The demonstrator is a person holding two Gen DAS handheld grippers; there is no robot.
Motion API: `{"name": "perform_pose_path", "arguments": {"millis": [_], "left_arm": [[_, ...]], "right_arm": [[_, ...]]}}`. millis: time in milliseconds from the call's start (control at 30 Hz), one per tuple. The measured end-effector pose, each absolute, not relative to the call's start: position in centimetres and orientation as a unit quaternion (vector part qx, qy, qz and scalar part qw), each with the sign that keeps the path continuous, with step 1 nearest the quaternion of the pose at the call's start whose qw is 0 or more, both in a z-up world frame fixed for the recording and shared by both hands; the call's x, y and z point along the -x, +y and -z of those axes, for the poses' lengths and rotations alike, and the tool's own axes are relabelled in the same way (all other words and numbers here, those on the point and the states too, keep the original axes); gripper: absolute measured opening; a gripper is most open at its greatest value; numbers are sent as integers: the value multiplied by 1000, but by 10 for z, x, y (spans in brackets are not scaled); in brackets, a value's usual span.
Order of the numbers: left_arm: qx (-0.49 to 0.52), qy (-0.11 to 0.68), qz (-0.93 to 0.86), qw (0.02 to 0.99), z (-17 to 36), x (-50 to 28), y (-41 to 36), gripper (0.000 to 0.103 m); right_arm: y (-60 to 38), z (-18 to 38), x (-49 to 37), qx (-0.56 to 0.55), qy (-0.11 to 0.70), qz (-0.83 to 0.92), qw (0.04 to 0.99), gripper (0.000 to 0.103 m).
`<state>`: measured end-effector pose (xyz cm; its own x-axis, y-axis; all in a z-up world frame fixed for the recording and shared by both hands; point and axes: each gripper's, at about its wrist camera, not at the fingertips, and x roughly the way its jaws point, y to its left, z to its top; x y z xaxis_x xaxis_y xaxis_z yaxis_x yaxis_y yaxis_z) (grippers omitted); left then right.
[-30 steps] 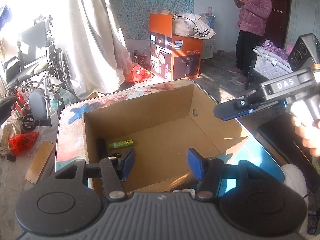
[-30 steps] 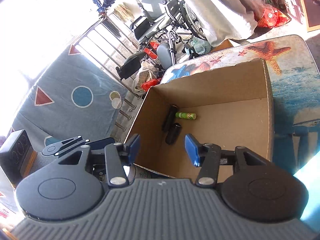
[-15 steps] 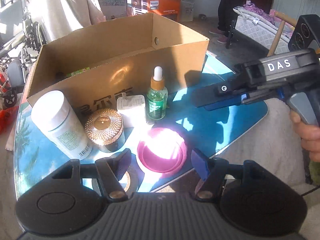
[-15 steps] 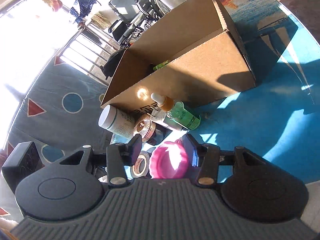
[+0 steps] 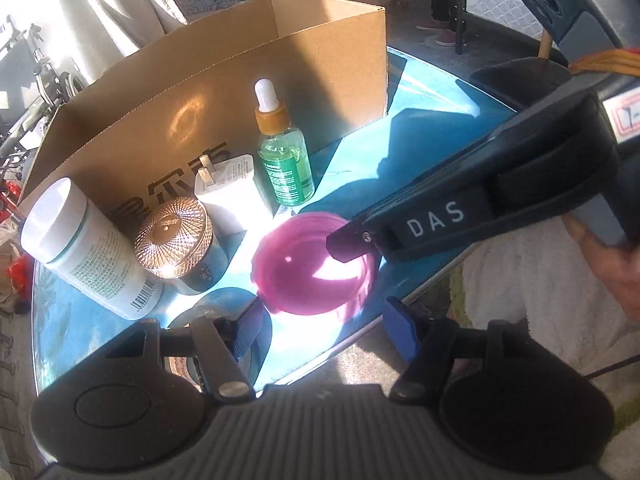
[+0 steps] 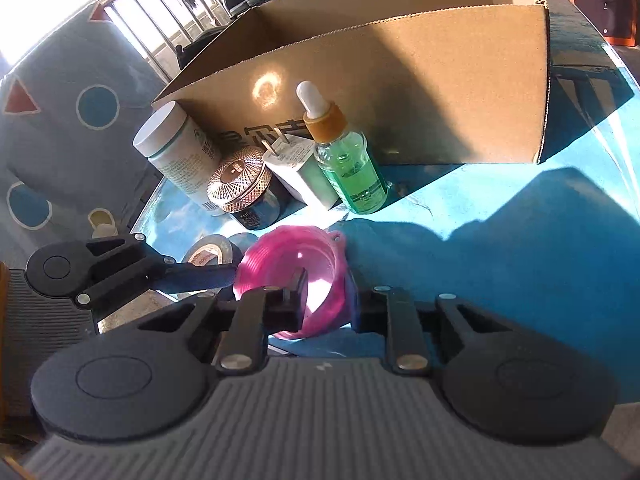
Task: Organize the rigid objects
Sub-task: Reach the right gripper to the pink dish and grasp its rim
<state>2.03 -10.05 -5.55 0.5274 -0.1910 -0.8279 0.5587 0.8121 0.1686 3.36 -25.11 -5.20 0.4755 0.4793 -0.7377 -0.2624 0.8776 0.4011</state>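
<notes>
The right tongs point(image 6: 320, 300) have pinched shut on the wall of the pink bowl point(image 6: 292, 280), one finger inside the rim and one outside, low in the centre of the right wrist view; the bowl sits on the blue bench point(image 6: 500, 248) near its front edge. The left tongs point(image 5: 324, 328) stand open and empty at the lower centre of the left wrist view, just short of the bowl, with nothing between their blue pads. Judging by the layout, the sorting is far from finished: a white canister point(image 5: 84, 248), a jar with a copper faceted lid point(image 5: 176, 240), a white plug adapter point(image 5: 232, 196) and a green dropper bottle point(image 5: 284, 160) all wait in a row against the outside of the cardboard box point(image 5: 160, 108), and a roll of tape point(image 6: 212, 252) lies flat beside the bowl — none of them is in the box, whose inside cannot be seen from here. The bowl looks like the piece in hand. Room is tight — the bench edge runs close under both tongs at the bottom of the frames, the row of items stands just behind the bowl, and the box wall rises above them all, so any carry probably has to clear the dropper top and the cardboard rim. Open bench lies to the right of the frame.
</notes>
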Motion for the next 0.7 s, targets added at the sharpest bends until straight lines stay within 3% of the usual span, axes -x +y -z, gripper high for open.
{"name": "perform_pose_path", "arguments": {"millis": [700], "left_arm": [[-224, 418, 251, 844, 54, -28, -127, 68]], "right_arm": [[-277, 57, -26, -99, 465, -189, 859, 15]]}}
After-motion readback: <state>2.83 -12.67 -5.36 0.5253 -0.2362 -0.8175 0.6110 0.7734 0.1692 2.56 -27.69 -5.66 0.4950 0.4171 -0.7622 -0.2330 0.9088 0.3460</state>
